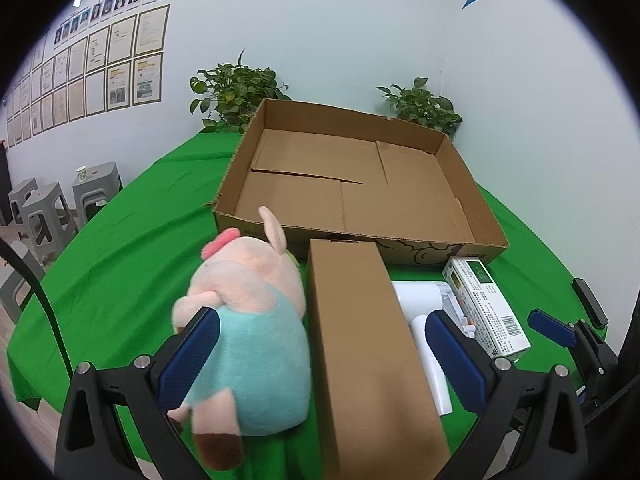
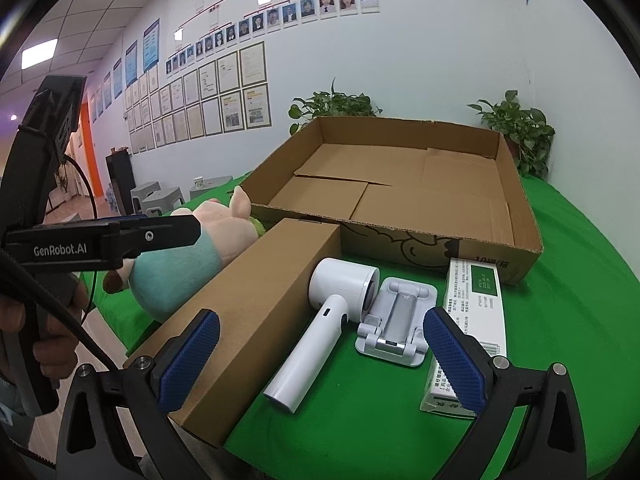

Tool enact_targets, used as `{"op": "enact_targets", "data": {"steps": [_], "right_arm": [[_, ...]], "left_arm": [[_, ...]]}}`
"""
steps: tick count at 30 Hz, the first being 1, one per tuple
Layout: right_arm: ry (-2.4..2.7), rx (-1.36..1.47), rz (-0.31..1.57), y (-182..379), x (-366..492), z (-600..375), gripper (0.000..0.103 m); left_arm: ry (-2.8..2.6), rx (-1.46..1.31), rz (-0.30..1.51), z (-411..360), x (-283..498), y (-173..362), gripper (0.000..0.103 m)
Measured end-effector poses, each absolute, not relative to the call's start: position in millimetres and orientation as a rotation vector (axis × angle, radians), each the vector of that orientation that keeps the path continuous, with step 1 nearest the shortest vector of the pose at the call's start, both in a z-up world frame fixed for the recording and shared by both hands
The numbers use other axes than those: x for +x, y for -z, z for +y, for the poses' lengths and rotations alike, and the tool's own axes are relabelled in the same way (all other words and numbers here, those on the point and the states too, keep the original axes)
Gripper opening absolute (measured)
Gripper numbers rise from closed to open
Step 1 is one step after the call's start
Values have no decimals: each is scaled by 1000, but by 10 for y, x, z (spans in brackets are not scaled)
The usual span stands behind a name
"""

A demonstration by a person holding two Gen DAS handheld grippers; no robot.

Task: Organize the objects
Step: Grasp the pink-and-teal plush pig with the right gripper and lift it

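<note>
A shallow open cardboard tray [image 1: 464, 168] [image 2: 516, 184] lies empty at the back of the green table. In front of it, from left to right, are a pink plush pig in a teal shirt [image 1: 248, 320] [image 2: 180, 268], a long brown box [image 1: 368, 352] [image 2: 256, 312], a white hair dryer [image 1: 420, 300] [image 2: 340, 308], a grey folding phone stand [image 2: 396, 320] and a white-and-green carton [image 1: 488, 308] [image 2: 476, 308]. My left gripper [image 1: 322, 320] hovers open over the pig and the brown box. My right gripper [image 2: 320, 320] hovers open over the dryer and the stand. Neither touches anything.
Two potted plants [image 1: 236, 92] [image 1: 424, 104] stand behind the tray by the wall. Grey stools [image 1: 48, 212] and a paper cup [image 1: 81, 173] are beyond the table's left edge. A hand [image 2: 52, 340] holds the left gripper's handle.
</note>
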State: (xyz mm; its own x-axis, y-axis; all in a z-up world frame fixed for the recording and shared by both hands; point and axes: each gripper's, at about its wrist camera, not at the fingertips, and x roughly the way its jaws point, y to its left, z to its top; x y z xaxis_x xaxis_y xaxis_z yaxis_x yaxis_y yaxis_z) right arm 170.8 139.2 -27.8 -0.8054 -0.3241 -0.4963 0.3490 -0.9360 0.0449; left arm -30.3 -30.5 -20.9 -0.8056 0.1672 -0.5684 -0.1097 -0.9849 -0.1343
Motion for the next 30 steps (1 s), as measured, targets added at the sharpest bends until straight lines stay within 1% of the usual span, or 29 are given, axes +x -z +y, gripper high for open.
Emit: {"op": "enact_targets", "data": {"steps": [4,7,12,13,14,15,16,17,18,20,22,25,27,30], "right_arm": [[2684,709,119,244,1718,1344,103],[2669,695,129,223,1730,1301,103],[2607,685,90,188,1723,1208,103],[2601,681,94,182,1724,1175,103],[2596,680,101,180,1725,1139,103],[2586,683,114,176,1713,1096,103],[2580,683,120,179,1712,1059,103],[2571,687,124,177,1704,1027,103],[2556,693,122,173,1689,990,103],[2526,704,106,161,1663,941,103],[2508,710,101,134,1652,870,103],[2456,722,84,77,1595,737,103],[2404,732,48,26,1533,632,103],[2328,757,-11,-46,1426,447,103]], "left_arm": [[-2850,-956,-204,-499,-334,230,102],[-2840,-1042,-251,-661,-384,327,102],[-2740,-1226,-294,-823,-501,688,102],[-2715,-1266,-305,-836,-524,772,101],[-2689,-1300,-319,-858,-542,856,96],[-2653,-1325,-345,-887,-558,949,94],[-2616,-1326,-383,-912,-559,998,89],[-2575,-1320,-439,-952,-555,1046,80],[-2555,-1310,-469,-983,-541,1075,79],[-2563,-1286,-458,-1013,-501,1070,73],[-2558,-1270,-460,-1068,-456,1058,70],[-2529,-1251,-511,-1175,-381,1053,67],[-2515,-1244,-535,-1231,-307,1036,66],[-2537,-1235,-525,-1299,-160,1011,66]]}}
